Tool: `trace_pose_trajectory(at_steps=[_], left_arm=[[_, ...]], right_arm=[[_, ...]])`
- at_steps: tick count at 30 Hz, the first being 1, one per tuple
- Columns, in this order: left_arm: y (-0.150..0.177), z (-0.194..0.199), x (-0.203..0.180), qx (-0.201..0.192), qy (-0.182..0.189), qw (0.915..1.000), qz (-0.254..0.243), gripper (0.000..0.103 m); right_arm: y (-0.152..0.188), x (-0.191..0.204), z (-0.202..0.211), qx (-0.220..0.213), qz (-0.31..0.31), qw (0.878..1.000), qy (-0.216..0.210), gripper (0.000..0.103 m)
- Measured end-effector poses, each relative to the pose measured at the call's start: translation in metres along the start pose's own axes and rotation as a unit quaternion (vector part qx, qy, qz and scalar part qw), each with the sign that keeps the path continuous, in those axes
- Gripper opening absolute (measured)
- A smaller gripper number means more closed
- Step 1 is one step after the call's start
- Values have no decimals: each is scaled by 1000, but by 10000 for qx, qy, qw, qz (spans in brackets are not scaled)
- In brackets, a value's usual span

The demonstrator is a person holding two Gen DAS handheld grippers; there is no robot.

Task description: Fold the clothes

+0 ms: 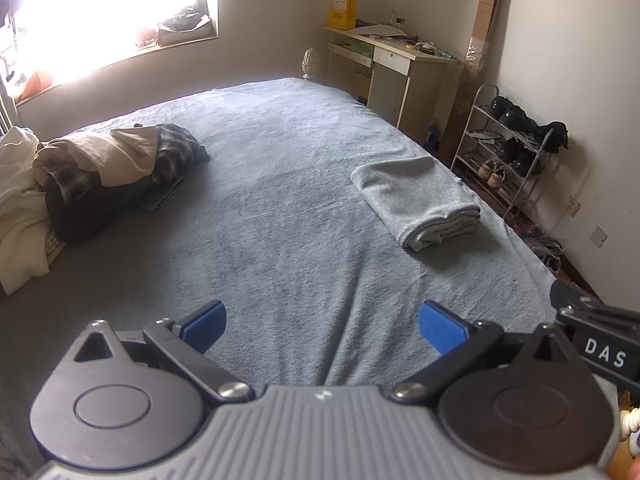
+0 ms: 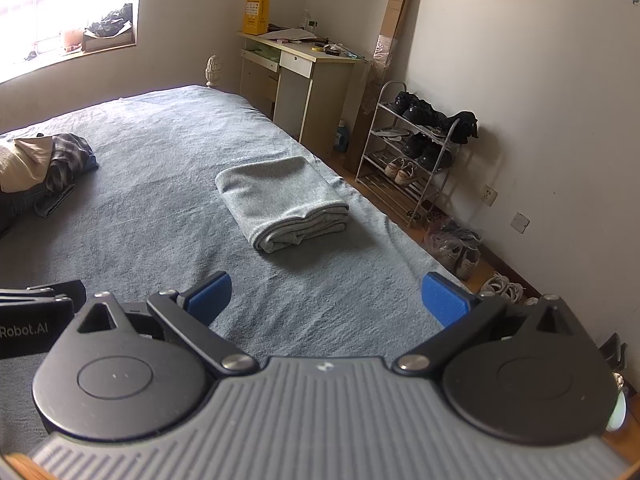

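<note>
Clothes wait in two lots on the bed point(image 1: 304, 184). From the left wrist view we see a rumpled pile point(image 1: 108, 168) well ahead and left of the jaws, a plaid shirt point(image 1: 172, 152) draped over it, and a folded grey garment point(image 1: 420, 200) ahead and to the right. We judge it is set apart because it is finished, leaving bare bed between the jaws for the next piece. We hold the left gripper point(image 1: 322, 330) low over the bed, pointing forward, jaws spread wide and empty.

From the right wrist view the folded grey garment point(image 2: 280, 200) lies just ahead of the jaws, slightly left; the rumpled pile point(image 2: 40, 172) sits far left. The right gripper point(image 2: 326, 300) hovers level beside the left one, jaws wide apart, gripping nothing.
</note>
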State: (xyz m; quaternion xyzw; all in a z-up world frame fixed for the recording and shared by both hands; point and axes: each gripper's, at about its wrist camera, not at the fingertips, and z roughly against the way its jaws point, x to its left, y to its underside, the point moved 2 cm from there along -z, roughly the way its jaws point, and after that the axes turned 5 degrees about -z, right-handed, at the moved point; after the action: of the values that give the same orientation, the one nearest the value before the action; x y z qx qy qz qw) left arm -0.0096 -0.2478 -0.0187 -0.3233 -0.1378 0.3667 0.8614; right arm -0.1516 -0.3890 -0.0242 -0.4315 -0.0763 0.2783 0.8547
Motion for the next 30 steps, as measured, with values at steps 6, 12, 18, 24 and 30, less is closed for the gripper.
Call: trace_pose_trajectory(at_steps=[6,12,18,24,30], left_arm=[[-1,0,0,-18,-12,10000,-5,103],[0,0,1,-12,-22,10000,-12,103],[-1,0,0,-11,-30,10000,-5,103],[0,0,0,-1,-34,10000,-3,103],[1,0,0,9,-38,10000,7,103]], right_arm=[[0,1,2,-13,3,10000,3,102],[-1,1,1,-12,12,10000,0,102],[-2,2,0,-9,12,10000,7,102],[-1,2,1,-2,20,10000,8,102],[0,2,2,-2,21,10000,16,102]])
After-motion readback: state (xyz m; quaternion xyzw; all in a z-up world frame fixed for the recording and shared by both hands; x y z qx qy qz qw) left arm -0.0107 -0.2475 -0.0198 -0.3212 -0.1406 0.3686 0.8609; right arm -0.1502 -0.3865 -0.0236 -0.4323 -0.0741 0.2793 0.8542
